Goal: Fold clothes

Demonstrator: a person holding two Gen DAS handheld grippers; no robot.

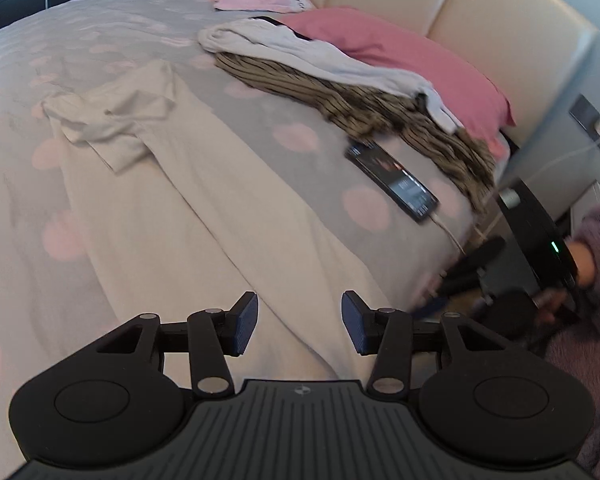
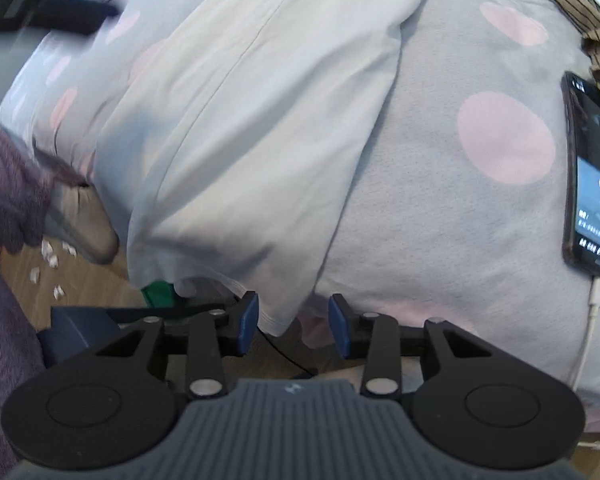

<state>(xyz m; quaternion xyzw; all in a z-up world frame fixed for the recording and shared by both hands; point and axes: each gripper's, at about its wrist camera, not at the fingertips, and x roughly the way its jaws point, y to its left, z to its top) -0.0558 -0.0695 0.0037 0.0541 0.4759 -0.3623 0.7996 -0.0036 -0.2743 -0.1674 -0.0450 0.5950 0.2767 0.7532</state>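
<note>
From the left gripper's [image 1: 299, 322] camera, the cream shirt [image 1: 188, 208] lies lengthwise on the bed [image 1: 28, 240], one sleeve crumpled far up, its hem running off the near edge. The fingers [image 1: 244, 322] stand apart above the hem, holding nothing. A striped garment [image 1: 380, 108] and a grey one [image 1: 324, 54] wait by the pink pillow [image 1: 420, 64], and a phone [image 1: 394, 176] lies just beside the shirt.

From the right gripper's [image 2: 293, 322] camera, the shirt's hem corner [image 2: 276, 320] hangs over the bed's edge between the spread fingers [image 2: 247, 322], not yet pinched. To my eye, the thing to do is close low on that corner, catching both layers, with the left taking the matching corner, then lift evenly so the cloth stays flat and clears the phone [image 2: 592, 176].
</note>
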